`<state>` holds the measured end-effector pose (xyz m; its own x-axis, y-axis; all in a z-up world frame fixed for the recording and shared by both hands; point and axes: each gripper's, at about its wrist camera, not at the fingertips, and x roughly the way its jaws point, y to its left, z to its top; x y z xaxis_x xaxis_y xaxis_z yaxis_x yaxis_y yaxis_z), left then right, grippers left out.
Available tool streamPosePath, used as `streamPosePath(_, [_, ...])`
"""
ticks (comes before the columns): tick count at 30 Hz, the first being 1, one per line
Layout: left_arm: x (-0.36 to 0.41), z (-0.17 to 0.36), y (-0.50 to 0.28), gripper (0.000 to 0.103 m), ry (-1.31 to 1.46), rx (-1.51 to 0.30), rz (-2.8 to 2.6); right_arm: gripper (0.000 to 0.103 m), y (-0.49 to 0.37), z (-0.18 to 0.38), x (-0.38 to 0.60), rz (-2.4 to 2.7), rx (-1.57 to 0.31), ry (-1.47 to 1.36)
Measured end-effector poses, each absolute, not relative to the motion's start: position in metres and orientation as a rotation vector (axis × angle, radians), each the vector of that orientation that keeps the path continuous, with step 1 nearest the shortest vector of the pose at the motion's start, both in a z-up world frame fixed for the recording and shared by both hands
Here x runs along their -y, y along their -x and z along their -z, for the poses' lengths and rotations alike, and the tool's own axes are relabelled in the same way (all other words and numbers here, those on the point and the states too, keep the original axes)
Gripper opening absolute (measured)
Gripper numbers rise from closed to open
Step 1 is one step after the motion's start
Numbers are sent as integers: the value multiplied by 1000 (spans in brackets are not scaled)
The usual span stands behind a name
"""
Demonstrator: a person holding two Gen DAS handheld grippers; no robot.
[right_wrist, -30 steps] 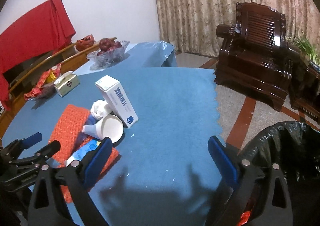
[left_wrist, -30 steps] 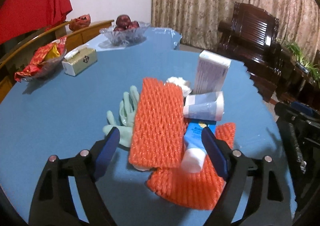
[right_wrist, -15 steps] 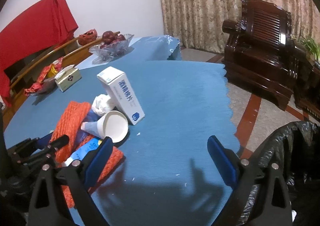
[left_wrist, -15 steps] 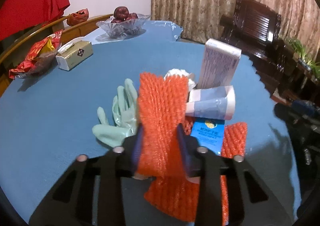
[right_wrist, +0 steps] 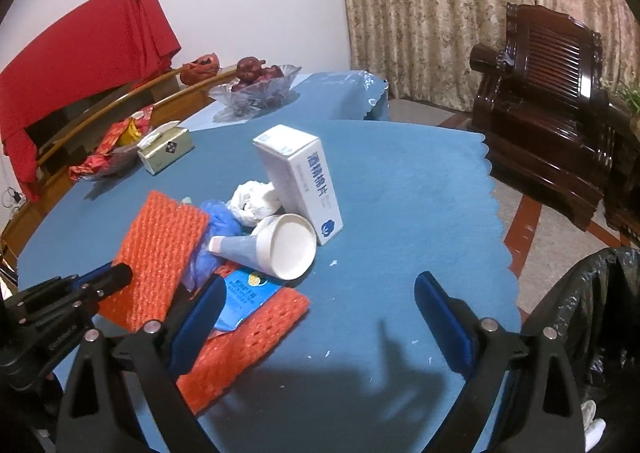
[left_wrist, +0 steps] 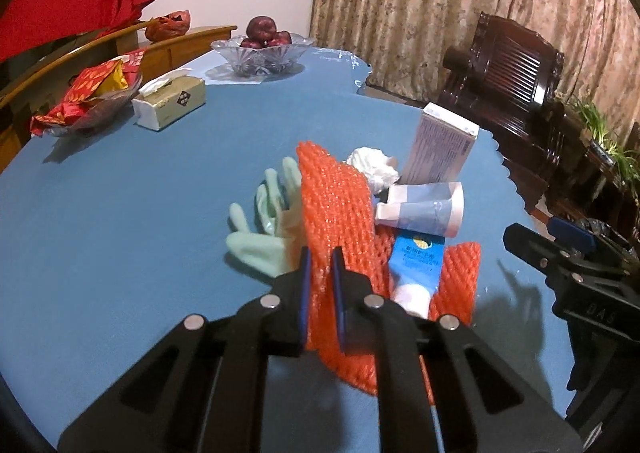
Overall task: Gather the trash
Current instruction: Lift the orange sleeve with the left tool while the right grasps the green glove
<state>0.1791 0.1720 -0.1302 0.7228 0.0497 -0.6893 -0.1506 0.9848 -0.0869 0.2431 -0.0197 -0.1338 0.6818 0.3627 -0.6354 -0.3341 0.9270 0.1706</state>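
Observation:
A heap of trash lies on the blue table point(left_wrist: 120, 213). My left gripper point(left_wrist: 320, 293) is shut on the near edge of an orange foam net sleeve point(left_wrist: 336, 205), which also shows in the right wrist view point(right_wrist: 160, 249). A second orange net point(right_wrist: 248, 337) lies under a blue tube point(left_wrist: 416, 265). Beside them are a paper cone cup point(right_wrist: 280, 245), a white box point(right_wrist: 300, 181), a crumpled tissue point(right_wrist: 254, 199) and a pale green glove point(left_wrist: 264, 229). My right gripper point(right_wrist: 320, 317) is open and empty above the table's near edge. A black trash bag point(right_wrist: 584, 313) hangs at the right.
A tissue box point(left_wrist: 170, 103), a glass bowl of red fruit point(left_wrist: 262, 49) and a dish of red wrappers point(left_wrist: 92, 101) stand at the far side. A dark wooden armchair point(right_wrist: 552, 101) and curtains are beyond the table's right edge.
My left gripper went from open around the orange net to shut on its near edge. The right gripper moved slightly toward the heap and stayed open.

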Motion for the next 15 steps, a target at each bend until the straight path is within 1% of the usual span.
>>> streamPosePath(8, [-197,123,-156,9,165,-739,-175,93,-231,139,8,-412,-737,-42])
streamPosePath(15, [-221,122,-138,9,166,-736,-222,90,-222,143,-20,-452,-751,-38])
